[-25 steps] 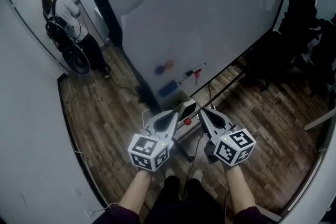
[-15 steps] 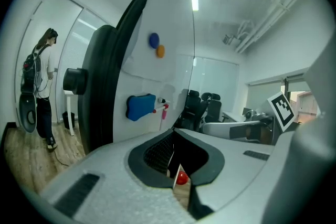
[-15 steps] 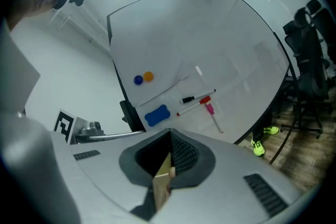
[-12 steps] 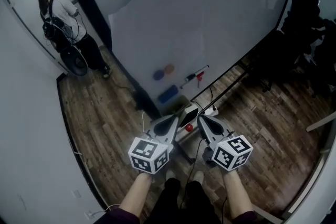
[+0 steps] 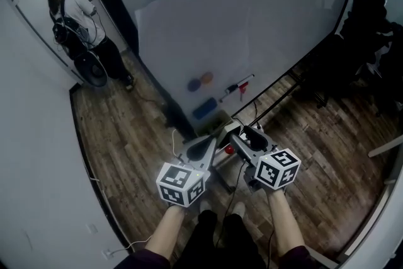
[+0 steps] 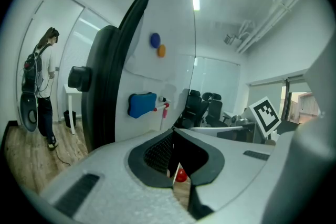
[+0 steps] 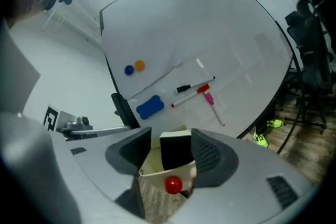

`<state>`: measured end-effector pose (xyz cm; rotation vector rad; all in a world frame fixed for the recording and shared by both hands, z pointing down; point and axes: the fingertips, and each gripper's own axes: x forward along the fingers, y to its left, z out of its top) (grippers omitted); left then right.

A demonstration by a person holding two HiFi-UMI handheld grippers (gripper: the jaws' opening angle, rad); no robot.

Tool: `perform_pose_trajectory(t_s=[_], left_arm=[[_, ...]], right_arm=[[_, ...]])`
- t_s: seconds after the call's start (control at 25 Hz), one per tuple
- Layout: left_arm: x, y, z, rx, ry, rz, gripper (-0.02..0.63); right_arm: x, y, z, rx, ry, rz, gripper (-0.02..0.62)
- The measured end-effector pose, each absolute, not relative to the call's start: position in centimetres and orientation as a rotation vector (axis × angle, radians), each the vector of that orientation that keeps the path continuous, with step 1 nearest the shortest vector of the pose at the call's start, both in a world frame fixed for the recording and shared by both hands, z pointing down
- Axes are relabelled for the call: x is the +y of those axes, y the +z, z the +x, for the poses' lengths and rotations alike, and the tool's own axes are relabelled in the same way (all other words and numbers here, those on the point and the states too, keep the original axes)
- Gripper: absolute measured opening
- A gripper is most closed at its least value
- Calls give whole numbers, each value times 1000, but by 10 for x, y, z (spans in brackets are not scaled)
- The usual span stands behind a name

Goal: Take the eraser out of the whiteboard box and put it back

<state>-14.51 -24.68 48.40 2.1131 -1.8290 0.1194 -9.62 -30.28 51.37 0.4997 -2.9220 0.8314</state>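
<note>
A black eraser [image 7: 176, 148] with a cream top stands upright in a small cream box [image 7: 156, 174] that has a red knob [image 7: 173, 184] on its near wall. My right gripper [image 7: 170, 157] straddles the eraser. Its jaws are opening, and a gap shows on the left side. In the head view the right gripper [image 5: 242, 134] and left gripper [image 5: 213, 142] sit side by side near the red knob [image 5: 230, 150]. The left gripper [image 6: 181, 183] has its jaws close together. A sliver of the cream box wall [image 6: 171, 176] shows in the slit; I cannot tell whether it is pinched.
The whiteboard [image 5: 252, 16] carries a blue eraser [image 5: 204, 108], markers [image 5: 236, 86] and two round magnets [image 5: 199, 80]. A person [image 5: 75, 16] stands far left by the wall. Black office chairs [image 5: 371, 28] crowd the right. Cables run over the wood floor [image 5: 132, 148].
Both grippers have sunk a little toward the box. The right gripper's jaws, pinched together before, now stand spread apart. The left gripper looks the same.
</note>
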Motion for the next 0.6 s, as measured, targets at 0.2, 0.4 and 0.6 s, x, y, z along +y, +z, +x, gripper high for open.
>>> perform_pose_trajectory(t_s=[0.2, 0.4, 0.6], left_arm=[[-240, 486, -154, -1849, 119, 2082, 5], [-234, 488, -161, -1864, 115, 2063, 5], [-230, 490, -166, -1871, 109, 2048, 5]], right_arm=[[-308, 526, -113, -2887, 842, 482, 270], [-310, 540, -125, -2837, 841, 495, 273], [-311, 538, -123, -2852, 832, 531, 235]])
